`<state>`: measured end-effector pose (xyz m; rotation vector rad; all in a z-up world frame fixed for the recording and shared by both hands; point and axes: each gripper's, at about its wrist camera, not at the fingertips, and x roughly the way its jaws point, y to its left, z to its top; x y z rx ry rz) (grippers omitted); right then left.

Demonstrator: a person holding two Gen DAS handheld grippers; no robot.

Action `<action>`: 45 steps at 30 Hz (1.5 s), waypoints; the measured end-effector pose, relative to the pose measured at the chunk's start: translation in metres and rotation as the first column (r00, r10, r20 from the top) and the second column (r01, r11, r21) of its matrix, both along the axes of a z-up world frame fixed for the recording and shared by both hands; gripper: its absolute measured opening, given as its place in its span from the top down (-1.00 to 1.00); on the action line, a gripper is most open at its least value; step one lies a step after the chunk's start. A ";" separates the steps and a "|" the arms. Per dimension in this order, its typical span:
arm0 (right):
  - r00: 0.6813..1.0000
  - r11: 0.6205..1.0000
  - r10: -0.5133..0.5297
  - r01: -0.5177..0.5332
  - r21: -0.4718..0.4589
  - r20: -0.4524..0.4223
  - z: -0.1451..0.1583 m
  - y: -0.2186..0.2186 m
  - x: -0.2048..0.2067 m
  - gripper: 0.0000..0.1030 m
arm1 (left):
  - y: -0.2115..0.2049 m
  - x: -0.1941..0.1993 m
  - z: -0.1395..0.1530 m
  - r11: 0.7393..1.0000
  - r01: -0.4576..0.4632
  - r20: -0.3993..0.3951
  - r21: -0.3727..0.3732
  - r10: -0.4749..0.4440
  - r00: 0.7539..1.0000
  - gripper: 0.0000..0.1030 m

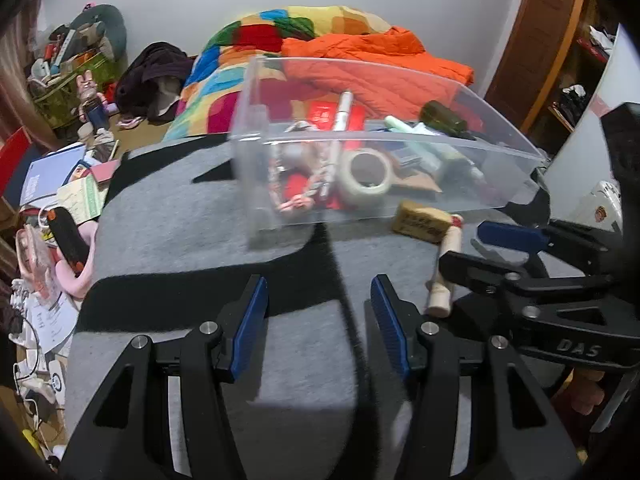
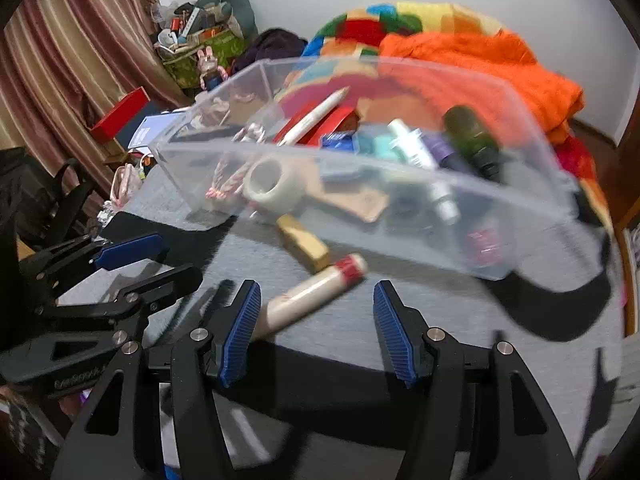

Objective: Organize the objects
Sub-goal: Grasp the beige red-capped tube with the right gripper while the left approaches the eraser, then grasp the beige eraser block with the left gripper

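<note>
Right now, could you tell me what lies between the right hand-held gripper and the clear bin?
A cream tube with a red band and a yellow block lie on the grey mat before the clear bin, seen from the right wrist.

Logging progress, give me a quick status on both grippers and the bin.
Left gripper, right gripper: open, empty. Clear bin part filled. Cream tube and yellow block outside, on grey mat. Nothing blocking.

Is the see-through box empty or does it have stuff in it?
It has stuff in it. Through the clear box you can see a tape roll, a green bottle and a white pen.
</note>
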<state>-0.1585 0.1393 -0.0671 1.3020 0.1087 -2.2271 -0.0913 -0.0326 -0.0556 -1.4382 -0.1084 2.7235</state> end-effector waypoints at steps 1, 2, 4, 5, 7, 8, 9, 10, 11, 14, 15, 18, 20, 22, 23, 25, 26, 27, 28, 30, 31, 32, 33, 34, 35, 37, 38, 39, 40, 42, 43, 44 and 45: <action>1.000 1.000 -0.003 0.003 0.005 0.015 -0.004 -0.005 -0.002 -0.07 | -0.002 0.001 0.000 1.000 -0.004 -0.001 -0.001 0.004 1.000 -0.04; 1.000 1.000 -0.004 0.004 0.009 0.022 -0.007 -0.007 -0.003 -0.07 | -0.003 0.002 0.000 1.000 -0.006 -0.003 0.000 0.006 1.000 -0.04; 1.000 0.999 -0.015 0.015 0.030 0.011 -0.011 -0.011 -0.003 -0.06 | -0.004 0.002 0.001 1.000 -0.010 -0.006 0.005 0.010 1.000 -0.04; 1.000 0.999 -0.016 0.015 0.038 0.005 -0.012 -0.011 -0.003 -0.06 | -0.003 0.001 0.002 1.000 -0.008 -0.008 0.010 0.008 1.000 -0.04; 1.000 0.999 -0.012 0.012 0.045 -0.002 -0.011 -0.010 -0.002 0.11 | 0.001 -0.002 0.003 1.000 -0.001 -0.010 0.013 0.001 1.000 -0.04; 1.000 0.998 -0.017 0.017 0.056 -0.009 -0.011 -0.008 -0.001 0.21 | 0.004 -0.003 0.003 1.000 0.007 -0.012 0.011 -0.006 1.000 -0.04; 1.000 0.998 -0.020 0.021 0.063 -0.014 -0.011 -0.005 -0.002 0.41 | 0.007 -0.004 0.004 1.000 0.013 -0.013 0.011 -0.013 1.000 -0.04; 1.000 0.997 -0.026 0.027 0.066 -0.016 -0.011 0.000 -0.002 0.57 | 0.010 -0.005 0.005 1.000 0.019 -0.016 0.011 -0.019 1.000 -0.05; 0.999 0.998 -0.029 0.030 0.063 -0.016 -0.010 0.004 -0.002 0.65 | 0.014 -0.006 0.006 1.000 0.025 -0.018 0.011 -0.025 1.000 -0.06; 1.000 0.999 -0.031 0.031 0.038 -0.005 -0.008 0.020 0.000 0.73 | 0.028 -0.012 0.008 0.999 0.047 -0.023 0.014 -0.047 0.999 -0.13; 0.999 0.999 -0.034 0.034 0.039 -0.008 -0.008 0.024 0.000 0.73 | 0.031 -0.013 0.008 0.999 0.052 -0.023 0.011 -0.052 0.998 -0.13; 0.999 0.997 -0.043 0.045 0.055 -0.034 -0.007 0.036 0.007 0.73 | 0.045 -0.020 0.007 0.997 0.078 -0.019 0.002 -0.078 0.997 -0.14; 0.998 0.997 -0.050 0.052 0.051 -0.040 -0.006 0.047 0.010 0.73 | 0.054 -0.026 0.005 0.995 0.095 -0.013 -0.011 -0.095 0.995 -0.14; 0.998 0.997 -0.058 0.059 0.039 -0.038 -0.005 0.057 0.012 0.73 | 0.063 -0.032 0.003 0.994 0.110 -0.003 -0.020 -0.110 0.994 -0.14; 0.997 0.998 -0.062 0.063 0.032 -0.036 -0.005 0.060 0.013 0.73 | 0.067 -0.036 0.003 0.993 0.116 0.001 -0.024 -0.116 0.993 -0.14; 0.997 0.997 -0.071 0.071 0.016 -0.032 -0.004 0.067 0.012 0.73 | 0.072 -0.043 0.001 0.993 0.116 0.011 -0.030 -0.116 0.993 -0.14; 0.997 0.997 -0.076 0.076 0.007 -0.032 -0.003 0.071 0.012 0.73 | 0.074 -0.046 0.001 0.993 0.115 0.015 -0.027 -0.115 0.993 -0.14; 0.996 0.997 -0.077 0.078 0.002 -0.032 -0.003 0.073 0.011 0.73 | 0.076 -0.050 -0.001 0.994 0.112 0.022 -0.019 -0.112 0.994 -0.14; 0.996 0.997 -0.078 0.078 -0.002 -0.033 -0.002 0.074 0.011 0.73 | 0.077 -0.053 -0.002 0.994 0.107 0.030 -0.012 -0.106 0.994 -0.14; 0.997 0.997 -0.076 0.075 -0.015 -0.034 -0.002 0.076 0.012 0.73 | 0.078 -0.058 -0.004 0.996 0.092 0.042 0.005 -0.092 0.995 -0.14; 0.996 0.997 -0.075 0.074 -0.018 -0.038 -0.002 0.076 0.012 0.73 | 0.078 -0.059 -0.005 0.996 0.085 0.043 0.009 -0.085 0.995 -0.13; 0.996 0.997 -0.073 0.072 -0.019 -0.042 -0.002 0.077 0.013 0.73 | 0.078 -0.060 -0.006 0.997 0.079 0.045 0.011 -0.079 0.996 -0.12; 0.997 0.997 -0.069 0.068 -0.021 -0.045 -0.002 0.076 0.014 0.73 | 0.078 -0.061 -0.008 0.997 0.073 0.046 0.015 -0.074 0.996 -0.09; 0.997 0.998 -0.066 0.065 -0.023 -0.045 -0.002 0.075 0.015 0.73 | 0.077 -0.061 -0.009 0.998 0.068 0.047 0.018 -0.068 0.997 0.00; 0.997 0.998 -0.061 0.060 -0.027 -0.045 -0.003 0.075 0.016 0.73 | 0.078 -0.062 -0.011 0.998 0.064 0.054 0.027 -0.066 0.996 0.19; 0.997 0.998 -0.055 0.054 -0.030 -0.048 -0.003 0.074 0.018 0.73 | 0.078 -0.061 -0.014 0.998 0.059 0.057 0.036 -0.061 0.996 0.22; 0.997 0.998 -0.054 0.053 -0.031 -0.050 -0.002 0.074 0.019 0.73 | 0.078 -0.059 -0.013 0.998 0.056 0.049 0.038 -0.058 0.997 0.22; 0.997 0.998 -0.053 0.051 -0.033 -0.052 -0.002 0.074 0.019 0.73 | 0.078 -0.057 -0.013 0.998 0.057 0.046 0.041 -0.059 0.997 0.22; 0.997 0.998 -0.052 0.050 -0.035 -0.054 -0.002 0.074 0.020 0.73 | 0.078 -0.055 -0.012 0.997 0.057 0.042 0.043 -0.059 0.997 0.22; 0.997 0.998 -0.051 0.049 -0.041 -0.054 -0.001 0.075 0.020 0.73 | 0.079 -0.049 -0.011 0.998 0.059 0.034 0.037 -0.061 0.998 0.22; 0.997 0.998 -0.052 0.050 -0.043 -0.057 0.000 0.075 0.019 0.73 | 0.080 -0.047 -0.010 0.997 0.062 0.030 0.037 -0.063 0.998 0.22; 0.997 0.998 -0.053 0.051 -0.045 -0.060 0.001 0.075 0.020 0.73 | 0.080 -0.044 -0.009 0.997 0.066 0.026 0.038 -0.067 0.997 0.22; 0.997 0.998 -0.053 0.051 -0.047 -0.062 0.003 0.075 0.020 0.73 | 0.081 -0.040 -0.007 0.997 0.070 0.020 0.038 -0.071 0.997 0.22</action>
